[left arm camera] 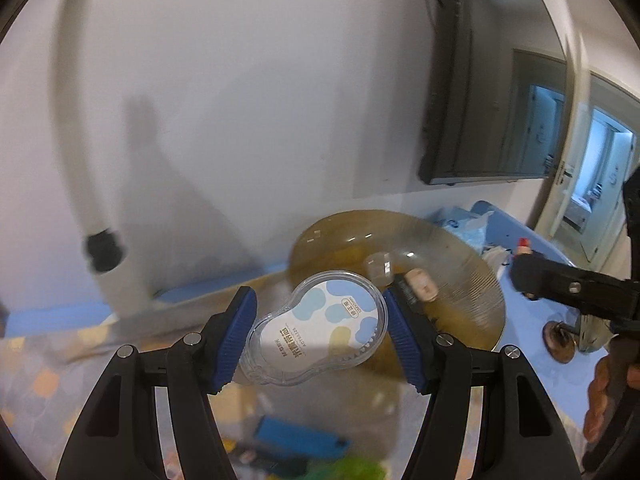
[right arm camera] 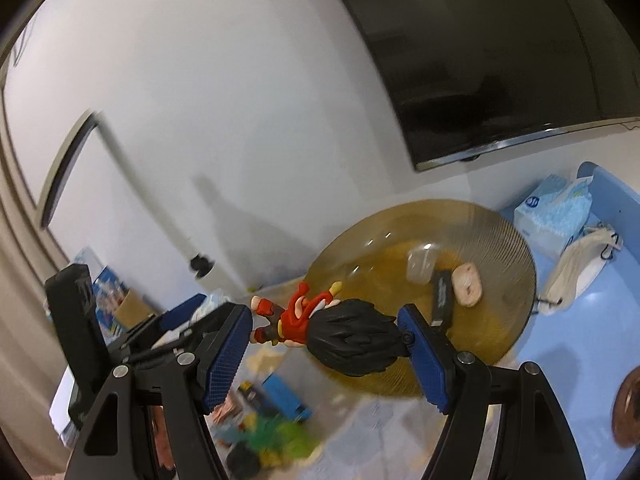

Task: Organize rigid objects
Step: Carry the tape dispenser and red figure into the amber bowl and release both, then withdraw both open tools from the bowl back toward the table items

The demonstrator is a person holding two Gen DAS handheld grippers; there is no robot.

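Observation:
My left gripper is shut on a clear peanut-shaped plastic case with a white, blue and beige label, held above the floor. My right gripper is shut on a toy figure with black spiky hair and a red outfit, lying sideways between the pads. Beyond both stands a round amber glass tray holding a small clear cup, a black flat box and a beige rounded object. The right gripper's body shows at the right of the left wrist view.
A blue raised border holds a tissue pack and a white bag. A dark TV hangs on the white wall. Blurred toys lie on the patterned mat below. A white pole with a black foot stands left.

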